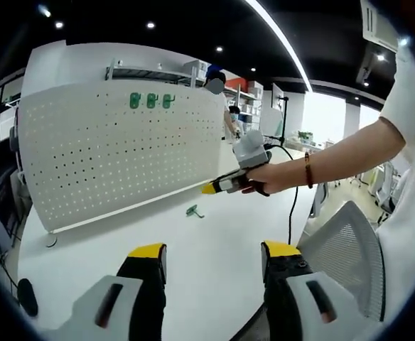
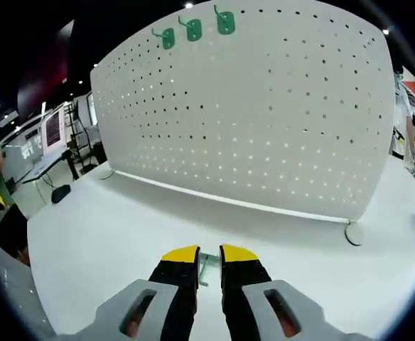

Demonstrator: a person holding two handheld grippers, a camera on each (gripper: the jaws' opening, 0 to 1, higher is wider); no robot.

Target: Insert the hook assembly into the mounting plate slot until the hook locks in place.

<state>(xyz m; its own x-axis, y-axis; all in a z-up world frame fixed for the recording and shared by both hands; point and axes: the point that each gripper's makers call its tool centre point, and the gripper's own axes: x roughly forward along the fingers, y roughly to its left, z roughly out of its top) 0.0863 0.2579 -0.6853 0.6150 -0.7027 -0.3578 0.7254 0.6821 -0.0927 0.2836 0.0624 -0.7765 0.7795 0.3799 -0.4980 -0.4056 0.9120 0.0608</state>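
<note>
In the left gripper view, the left claw [image 1: 212,257] hangs with its jaws wide apart and nothing between them, low over the white desk [image 1: 214,234]. Ahead of it and to its right the right claw [image 1: 214,187] reaches in, held by a hand [image 1: 270,177], its yellow tips pointed down toward one loose green hook [image 1: 193,210] lying on the desk just beyond those tips. Farther ahead stands the white pegboard [image 1: 115,156], with three green hooks [image 1: 151,101] already hung in a row along its top edge.

In the right gripper view, the right claw [image 2: 209,257] has its jaws drawn near together around the loose green hook [image 2: 206,268], which sits between the tips on the desk; whether they already pinch it I cannot tell. The pegboard [image 2: 264,121] rises straight ahead, the three hung hooks [image 2: 193,28] high up and left of the claw's line.

Count: three hooks mounted, one loose, one board. I judge the fourth hook is only being picked up; lifting, carrying and seating it remain.
</note>
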